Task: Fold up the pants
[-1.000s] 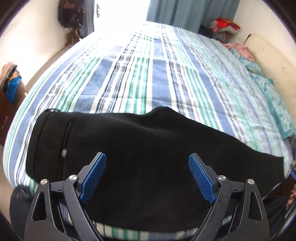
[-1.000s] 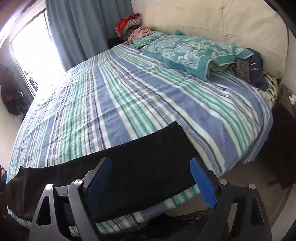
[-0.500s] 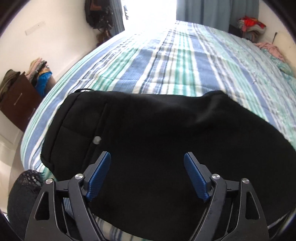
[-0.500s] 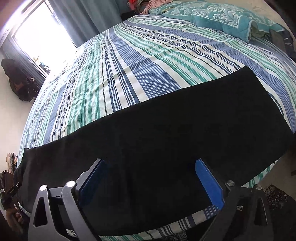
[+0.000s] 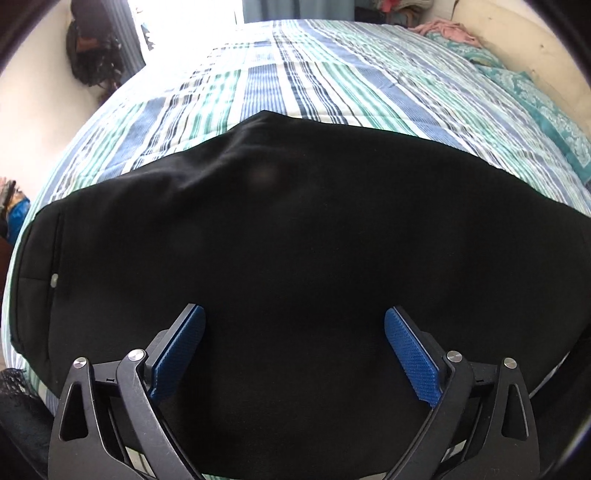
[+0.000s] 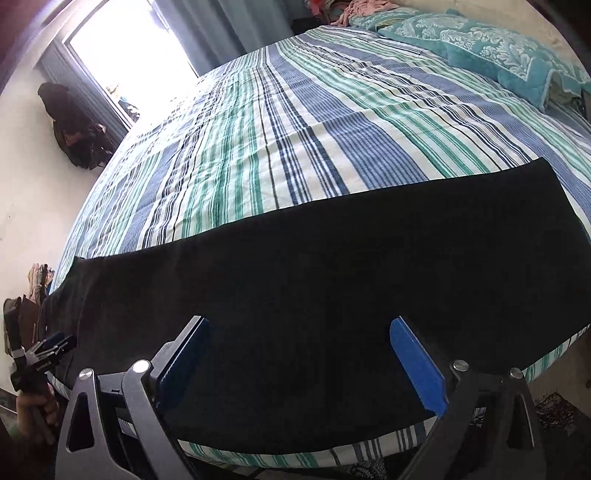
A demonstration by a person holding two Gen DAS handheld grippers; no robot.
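Black pants [image 5: 295,240] lie flat along the near edge of the striped bed [image 5: 295,85], waistband at the left, leg hems at the right. In the right wrist view the pants [image 6: 332,266] stretch across the frame. My left gripper [image 5: 294,325] is open and empty, hovering over the seat area of the pants. My right gripper [image 6: 299,332] is open and empty above the leg part. The left gripper also shows at the far left of the right wrist view [image 6: 44,350].
Teal patterned pillows [image 6: 491,48] lie at the head of the bed, right side. A bright window [image 6: 140,55] with blue curtains is at the far side. Dark bags [image 6: 74,129] hang on the left wall. Clothes are piled in the far corner [image 5: 443,27].
Both grippers have come down closer over the pants, which now fill more of each view. Both stay open.
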